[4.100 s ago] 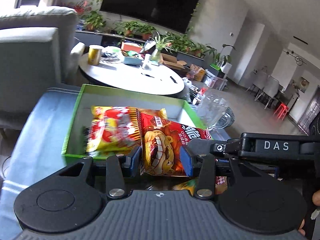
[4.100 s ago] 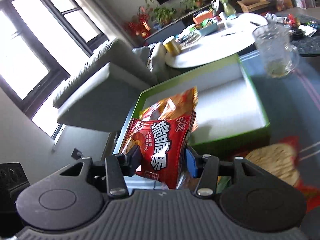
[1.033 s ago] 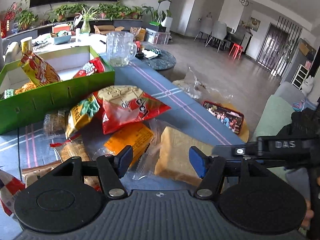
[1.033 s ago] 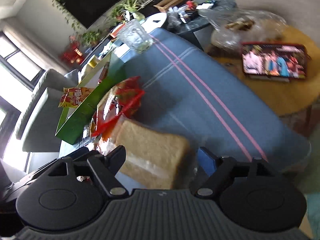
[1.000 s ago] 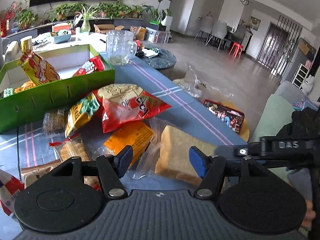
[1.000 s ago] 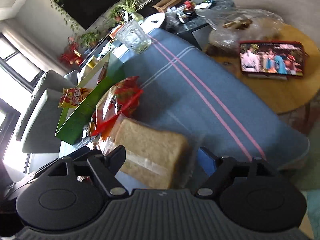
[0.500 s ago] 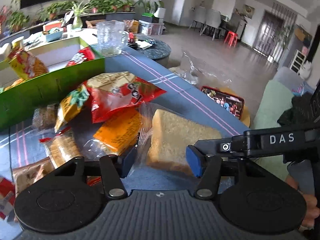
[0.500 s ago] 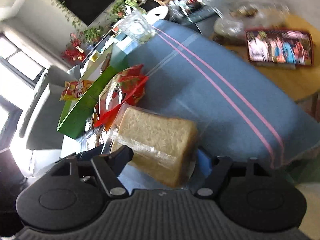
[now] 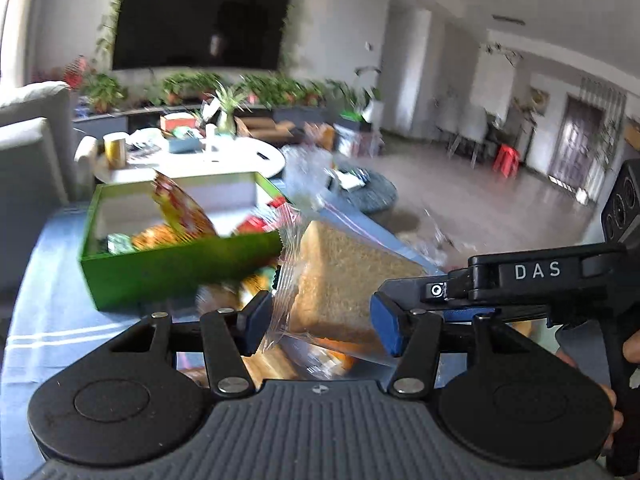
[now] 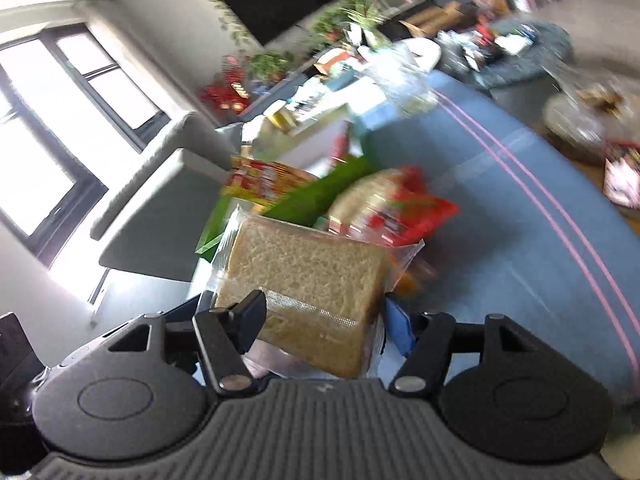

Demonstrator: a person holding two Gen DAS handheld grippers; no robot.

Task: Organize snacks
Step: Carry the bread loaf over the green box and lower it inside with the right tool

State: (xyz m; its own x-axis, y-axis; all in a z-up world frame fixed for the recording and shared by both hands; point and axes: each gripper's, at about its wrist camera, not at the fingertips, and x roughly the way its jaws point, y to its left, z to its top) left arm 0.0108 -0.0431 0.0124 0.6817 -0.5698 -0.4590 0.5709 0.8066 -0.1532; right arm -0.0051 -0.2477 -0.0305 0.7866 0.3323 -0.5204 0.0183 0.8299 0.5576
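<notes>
A slice of bread in a clear plastic bag [image 9: 344, 276] is held off the table between the fingers of both grippers. My left gripper [image 9: 320, 322] is shut on it, and my right gripper [image 10: 324, 322] is shut on the same bagged bread [image 10: 308, 276]. The green snack box [image 9: 176, 264] stands ahead on the left, with a yellow-red snack bag [image 9: 182, 210] and other packets inside. In the right wrist view the green box [image 10: 320, 192] shows beyond the bread, with a red snack bag [image 10: 400, 208] lying on the blue tablecloth [image 10: 500, 208] beside it.
More snack packets lie on the blue tablecloth [image 9: 44, 280] under the bread. A glass mug [image 10: 408, 84] stands past the box. A white round table [image 9: 208, 158] with clutter and a grey sofa [image 9: 28, 148] are behind. The right gripper's black body [image 9: 552, 276] is at right.
Both grippers have closed on the bagged bread and lifted it off the table. The views have swung toward the green box.
</notes>
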